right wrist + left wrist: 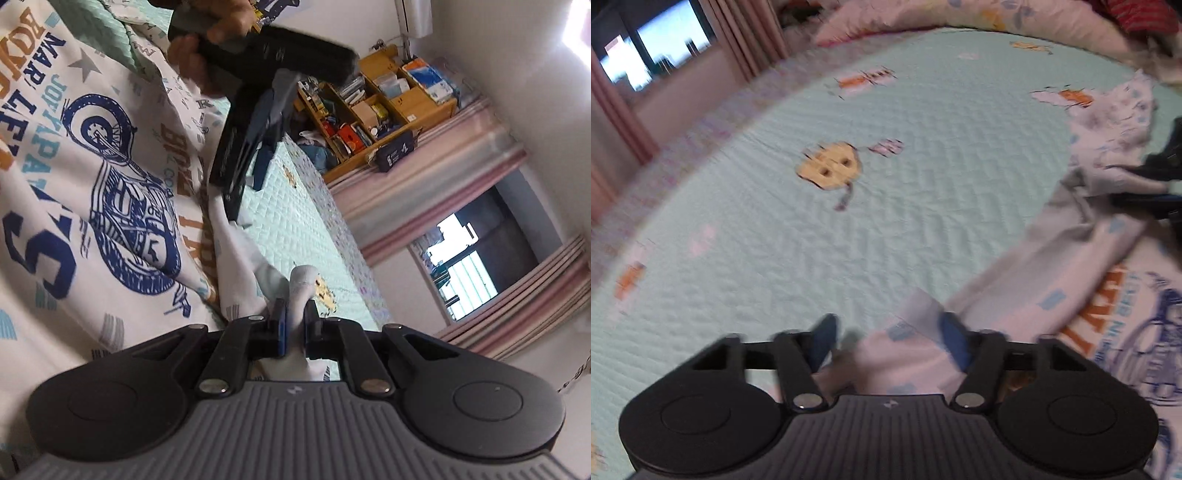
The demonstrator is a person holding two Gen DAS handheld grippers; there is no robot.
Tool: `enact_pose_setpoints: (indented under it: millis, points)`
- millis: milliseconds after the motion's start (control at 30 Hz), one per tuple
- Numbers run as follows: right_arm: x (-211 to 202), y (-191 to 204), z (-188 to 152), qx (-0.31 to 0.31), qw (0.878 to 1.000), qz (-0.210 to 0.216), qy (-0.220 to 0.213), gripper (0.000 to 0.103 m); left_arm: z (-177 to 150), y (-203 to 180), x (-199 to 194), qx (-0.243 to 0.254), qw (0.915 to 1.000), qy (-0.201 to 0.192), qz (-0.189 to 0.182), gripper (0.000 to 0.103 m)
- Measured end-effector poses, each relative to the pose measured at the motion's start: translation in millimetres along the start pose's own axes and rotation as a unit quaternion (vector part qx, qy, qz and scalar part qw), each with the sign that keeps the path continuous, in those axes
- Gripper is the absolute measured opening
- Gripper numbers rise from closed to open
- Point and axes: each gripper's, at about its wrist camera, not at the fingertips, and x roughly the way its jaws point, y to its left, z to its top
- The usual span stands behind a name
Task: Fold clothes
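quilted bedspread (pixel 886 206), wooden shelf (pixel 391 107), curtains (pixel 517 317)

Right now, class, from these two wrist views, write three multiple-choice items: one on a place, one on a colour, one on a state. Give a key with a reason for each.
1. Where does the printed shirt lie?
A. on the quilted bedspread
B. on the wooden shelf
C. over the curtain

2. What colour is the motorcycle print on the shirt?
A. red
B. dark blue
C. green

3. How does the right gripper stand?
A. wide open, holding nothing
B. shut on a fold of the shirt
C. out of sight

Key: 1 A, the shirt spreads across the mint bedspread. 2 B, the print's lines are dark blue. 3 B, white cloth is pinched between its blue pads, while the left gripper is open around a cloth edge.
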Motion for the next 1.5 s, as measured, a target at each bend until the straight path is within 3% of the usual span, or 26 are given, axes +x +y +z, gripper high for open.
enact_pose_setpoints:
  millis: [33, 100, 200, 233, 333, 433, 500, 567, 633, 700, 733, 767, 833, 900, 1000, 1100, 1167, 1233, 1300, 1367, 1467, 1500]
  points:
    - [0, -1, -1, 0.004, 1.000, 0.003, 0.002, 0.011, 0, 0, 0, -0.003, 1.0000, 0.001, -0.009, 0.038]
    - [-5, 3, -5, 0.016, 1.000, 0.005, 0.003, 0.011, -1, 1, -1, -0.008, 0.9996, 0.004, -0.027, 0.031]
    - [2, -9, -4, 0.067, 0.998, 0.009, 0.012, 0.011, -3, -11, -5, 0.003, 1.0000, -0.003, 0.001, 0.015]
    - [4, -13, -4, 0.087, 0.996, 0.011, 0.016, 0.011, -1, -16, -7, 0.011, 0.9993, -0.011, 0.034, 0.009]
    - [23, -35, 0, 0.155, 0.987, 0.016, 0.030, 0.011, 11, -21, -17, 0.007, 0.9891, -0.050, 0.138, 0.009]
    - [62, -70, 7, 0.225, 0.973, -0.006, 0.049, 0.011, 39, -6, -27, -0.044, 0.9685, -0.098, 0.225, 0.009]
    - [99, -91, 8, 0.269, 0.960, -0.018, 0.077, 0.011, 55, 8, -24, -0.085, 0.9554, -0.113, 0.259, 0.009]
    - [143, -108, 2, 0.314, 0.940, -0.019, 0.135, 0.018, 65, 12, -8, -0.087, 0.9438, -0.099, 0.303, 0.014]
    - [171, -124, -10, 0.373, 0.910, -0.004, 0.184, 0.018, 64, 19, 7, -0.093, 0.9458, -0.050, 0.307, 0.026]
    - [166, -139, -25, 0.445, 0.876, 0.005, 0.185, 0.020, 49, 25, 2, -0.112, 0.9443, -0.038, 0.307, 0.026]
    - [153, -143, -30, 0.467, 0.866, 0.001, 0.179, 0.022, 39, 28, -6, -0.120, 0.9427, -0.039, 0.309, 0.027]
    - [137, -145, -36, 0.480, 0.859, 0.000, 0.179, 0.025, 27, 31, -17, -0.132, 0.9414, -0.036, 0.308, 0.035]
    - [104, -147, -48, 0.505, 0.844, 0.002, 0.177, 0.025, 2, 37, -44, -0.164, 0.9375, -0.036, 0.305, 0.037]
    - [59, -141, -56, 0.533, 0.829, 0.028, 0.168, 0.025, -30, 38, -81, -0.206, 0.9359, -0.037, 0.284, 0.037]
    - [-7, -122, -61, 0.574, 0.799, 0.080, 0.157, 0.025, -74, 15, -124, -0.242, 0.9409, -0.034, 0.234, 0.037]
    - [-62, -96, -51, 0.588, 0.784, 0.109, 0.166, 0.025, -113, -29, -144, -0.236, 0.9470, -0.006, 0.218, 0.043]
    - [-88, -76, -38, 0.599, 0.771, 0.123, 0.177, 0.026, -133, -62, -149, -0.226, 0.9484, 0.017, 0.222, 0.053]
    - [-111, -57, -26, 0.611, 0.760, 0.126, 0.181, 0.031, -151, -84, -153, -0.232, 0.9476, 0.037, 0.217, 0.058]
    - [-128, -40, -15, 0.624, 0.748, 0.128, 0.184, 0.043, -163, -100, -163, -0.244, 0.9451, 0.044, 0.214, 0.060]
    - [-134, -21, -7, 0.632, 0.738, 0.133, 0.196, 0.044, -170, -109, -176, -0.260, 0.9410, 0.039, 0.212, 0.061]
    - [-131, 5, 9, 0.619, 0.740, 0.147, 0.217, 0.043, -179, -121, -197, -0.286, 0.9344, 0.031, 0.211, 0.062]
    - [-129, 14, 15, 0.612, 0.743, 0.154, 0.222, 0.036, -183, -125, -204, -0.294, 0.9320, 0.029, 0.210, 0.062]
